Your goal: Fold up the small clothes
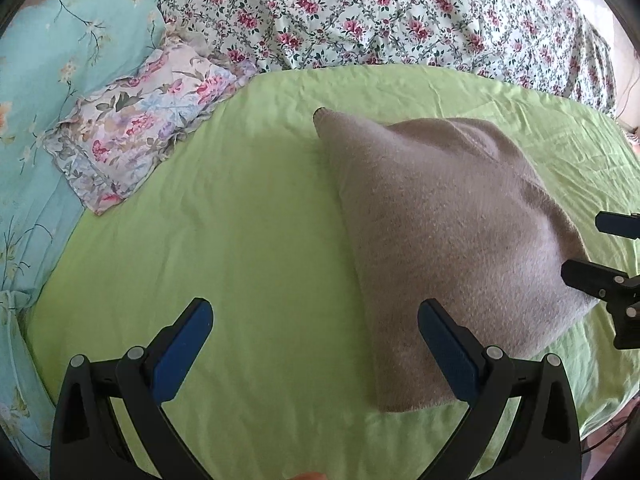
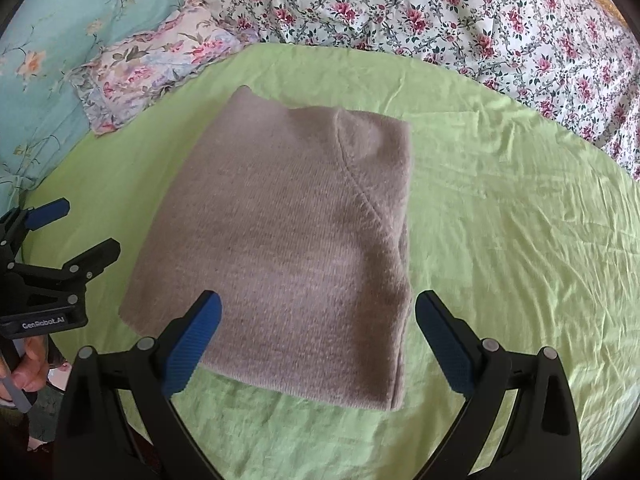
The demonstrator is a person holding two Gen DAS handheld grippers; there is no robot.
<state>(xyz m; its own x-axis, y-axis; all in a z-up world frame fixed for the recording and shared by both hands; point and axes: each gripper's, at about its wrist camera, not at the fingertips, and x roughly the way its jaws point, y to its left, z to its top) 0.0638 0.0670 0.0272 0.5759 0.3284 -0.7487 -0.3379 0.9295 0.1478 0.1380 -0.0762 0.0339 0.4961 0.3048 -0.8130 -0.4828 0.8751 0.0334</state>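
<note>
A taupe knitted garment [image 1: 448,240] [image 2: 288,248] lies folded into a rough rectangle on the green sheet [image 1: 248,240] [image 2: 500,220]. My left gripper [image 1: 316,344] is open, hovering over the sheet just left of the garment's near corner, holding nothing. My right gripper [image 2: 318,340] is open above the garment's near edge, its fingers spread and apart from the cloth. Each gripper shows at the edge of the other's view: the right gripper [image 1: 600,252] at the garment's right side, the left gripper [image 2: 80,236] at its left.
A small floral pillow [image 1: 136,128] [image 2: 152,64] and a turquoise floral quilt [image 1: 60,80] [image 2: 60,40] lie to the far left. A rose-patterned duvet [image 1: 400,12] [image 2: 460,12] is bunched across the back. A hand [image 2: 28,368] holds the left gripper's handle.
</note>
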